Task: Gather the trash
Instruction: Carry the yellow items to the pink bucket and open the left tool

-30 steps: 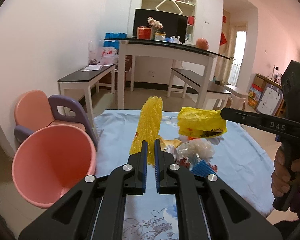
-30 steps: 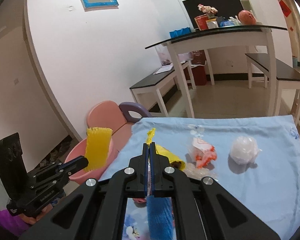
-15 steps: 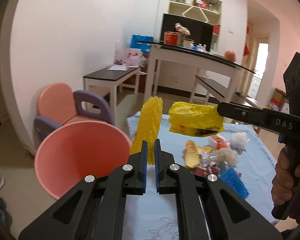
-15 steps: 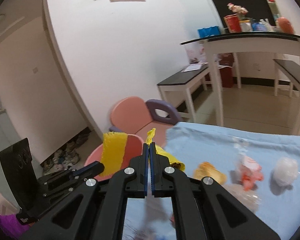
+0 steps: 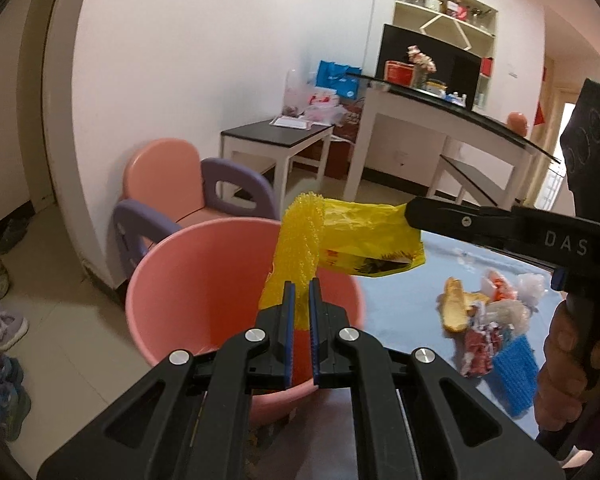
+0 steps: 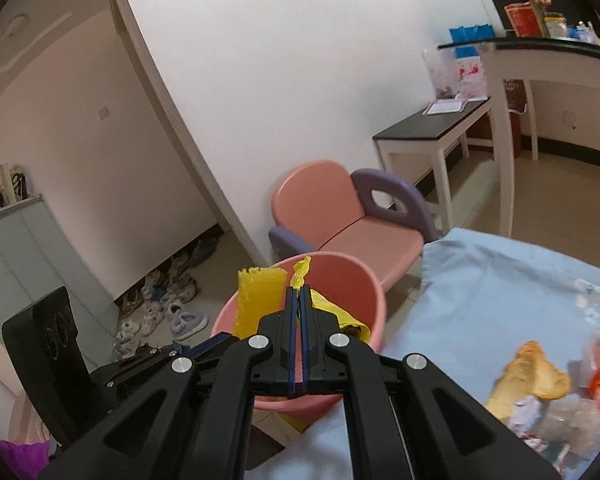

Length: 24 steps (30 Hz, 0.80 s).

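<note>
My left gripper (image 5: 300, 292) is shut on a yellow foam net sleeve (image 5: 300, 240) and holds it over the pink bin (image 5: 204, 280). My right gripper (image 6: 299, 300) is shut on a yellow plastic bag (image 6: 340, 316), also above the pink bin (image 6: 340, 276). The bag (image 5: 372, 240) touches the net sleeve in the left wrist view; the sleeve (image 6: 258, 300) stands left of my right gripper. More trash lies on the blue tablecloth (image 5: 412, 292): orange peel (image 5: 454, 310), red-white wrappers (image 5: 480, 348), a blue foam net (image 5: 514, 372) and clear plastic (image 5: 532, 286).
A pink and purple child's chair (image 5: 188, 196) stands behind the bin against the white wall. Shoes (image 6: 156, 312) lie on the floor at the left. Black-topped white tables (image 5: 280, 144) stand further back. The peel (image 6: 532, 376) and wrappers also show at the right of the right wrist view.
Both grippers have swung left from above the table to above the pink bin, carrying the net sleeve and the yellow bag. The table trash now sits off to the right.
</note>
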### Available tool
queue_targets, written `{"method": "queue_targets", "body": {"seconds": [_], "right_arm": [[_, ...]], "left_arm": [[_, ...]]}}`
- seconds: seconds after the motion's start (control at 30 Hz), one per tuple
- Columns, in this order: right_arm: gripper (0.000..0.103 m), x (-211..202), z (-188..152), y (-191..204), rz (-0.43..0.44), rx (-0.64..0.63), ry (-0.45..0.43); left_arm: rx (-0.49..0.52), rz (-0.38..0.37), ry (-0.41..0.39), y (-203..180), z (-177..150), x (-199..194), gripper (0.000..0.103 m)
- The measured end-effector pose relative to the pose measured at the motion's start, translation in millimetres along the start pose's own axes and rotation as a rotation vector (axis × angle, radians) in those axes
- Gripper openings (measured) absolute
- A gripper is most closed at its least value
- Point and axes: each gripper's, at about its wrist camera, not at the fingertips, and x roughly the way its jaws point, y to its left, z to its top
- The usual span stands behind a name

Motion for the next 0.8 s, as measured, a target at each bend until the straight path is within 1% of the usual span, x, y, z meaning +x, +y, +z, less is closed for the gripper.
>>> {"method": "queue_targets", "body": {"seconds": [0.23,0.4,0.5,0.6,0.63,0.67,0.73,0.8], "right_arm": [[0.002,35.3,-8.1,-3.0,0.002,0.037,0.065],[0.002,43.5,-14.6,-10.4,0.002,0.063,0.088],[0.004,46.4,-15.8,-12.5,0.003,0.07,0.096],[0.005,48.7,-16.0,-16.1,0.009,0.083,0.103],[0.005,46.6,-16.3,-16.2,0.013,0.088,0.104],[0.007,46.5,-16.4,-17.5,0.012,0.091,0.104],[0.013,46.4,-15.9,-19.6,0.013,0.093,0.104],[0.031,43.6,-15.6,-21.3,0.014,0.096,0.097]], "left_arm": [[-0.04,0.033,0.044,19.4,-7.9,14.5,0.006],[-0.064,0.055,0.062,27.2,-11.0,21.1,0.006],[-0.079,0.055,0.073,29.5,-11.4,22.9,0.007],[-0.087,0.066,0.096,29.9,-11.9,26.3,0.013],[-0.09,0.068,0.104,30.4,-12.3,27.2,0.018],[-0.094,0.072,0.11,30.8,-13.0,27.9,0.025],[-0.109,0.072,0.112,32.2,-13.6,27.6,0.032],[-0.117,0.069,0.112,32.4,-13.6,26.6,0.033]]}}
